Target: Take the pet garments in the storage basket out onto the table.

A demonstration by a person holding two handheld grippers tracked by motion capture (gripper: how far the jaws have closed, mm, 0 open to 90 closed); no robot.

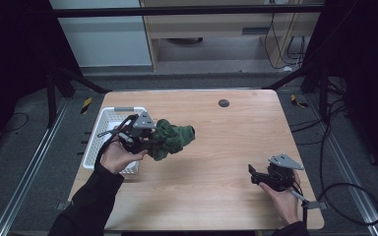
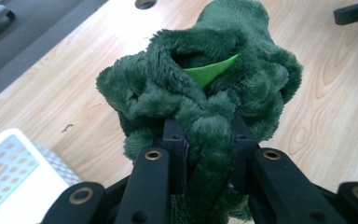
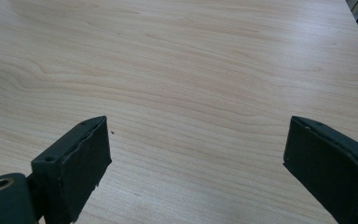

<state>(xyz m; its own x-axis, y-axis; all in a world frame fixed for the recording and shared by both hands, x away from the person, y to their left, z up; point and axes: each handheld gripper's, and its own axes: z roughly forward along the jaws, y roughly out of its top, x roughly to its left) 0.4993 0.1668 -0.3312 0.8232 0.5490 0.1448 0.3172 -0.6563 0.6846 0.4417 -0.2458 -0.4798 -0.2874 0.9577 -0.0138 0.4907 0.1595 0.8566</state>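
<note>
A dark green plush toy (image 1: 173, 138) hangs just above the wooden table, right of a white basket. My left gripper (image 1: 153, 143) is shut on its lower end. In the left gripper view the black jaws pinch the green plush toy (image 2: 205, 93), and a bright green felt piece shows in a fold at its top. My right gripper (image 1: 252, 175) rests low at the table's front right, held by a hand. Its jaws stand wide apart in the right gripper view, open (image 3: 196, 154) over bare wood with nothing between them.
The white perforated basket (image 1: 104, 129) sits at the table's left edge, just behind my left hand. A round black grommet (image 1: 223, 103) is set in the wooden table (image 1: 226, 147) near its far edge. Cables trail off the right side onto the floor.
</note>
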